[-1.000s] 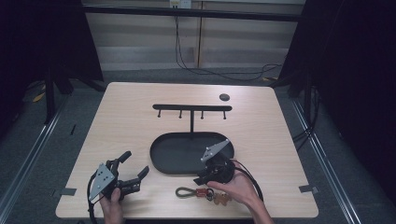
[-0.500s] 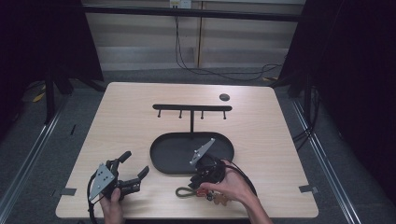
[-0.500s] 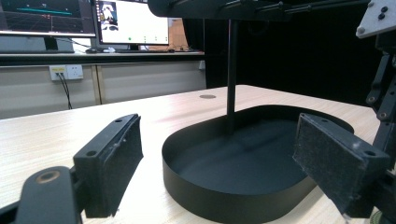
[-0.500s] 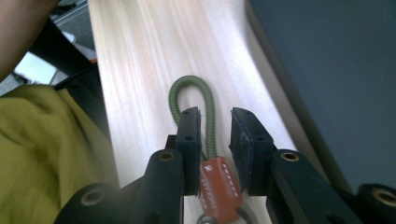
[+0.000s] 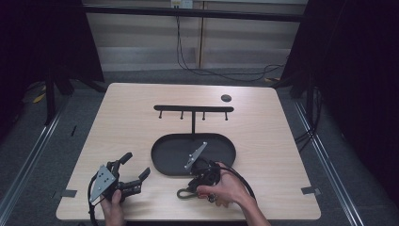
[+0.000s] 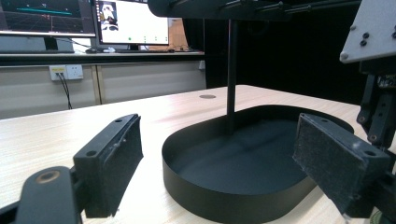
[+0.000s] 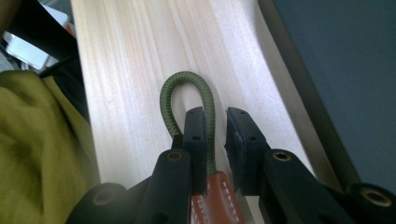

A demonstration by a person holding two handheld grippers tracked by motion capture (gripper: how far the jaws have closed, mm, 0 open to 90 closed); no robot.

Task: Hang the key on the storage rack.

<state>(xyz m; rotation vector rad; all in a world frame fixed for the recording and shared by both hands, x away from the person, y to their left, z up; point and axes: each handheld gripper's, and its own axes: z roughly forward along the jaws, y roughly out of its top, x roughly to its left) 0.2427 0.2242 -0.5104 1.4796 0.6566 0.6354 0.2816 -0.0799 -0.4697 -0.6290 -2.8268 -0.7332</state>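
Observation:
A strap with a green rope loop (image 5: 184, 193) and a brown leather tab (image 7: 215, 200) lies flat on the table, just in front of the black oval tray (image 5: 160, 162). My right gripper (image 5: 194, 187) is low over it. In the right gripper view its jaws (image 7: 217, 126) straddle one strand of the loop (image 7: 182, 81). They have just been closing and stand narrow, with a sliver of table still showing beside the strand. My left gripper (image 5: 136, 165) rests at the front left, open and empty, facing the tray (image 6: 210, 196).
A black hook rack (image 5: 193, 108) rises on a post (image 6: 231, 74) from the tray's far side. A small dark disc (image 5: 226, 98) lies near the table's back edge. The tray's rim (image 7: 299, 93) runs close beside the right jaw. Olive-yellow cloth (image 7: 37, 149) hangs at that view's left.
My right gripper has slid left and toward the front edge, from the tray's rim down onto the strap. The left gripper has stayed put.

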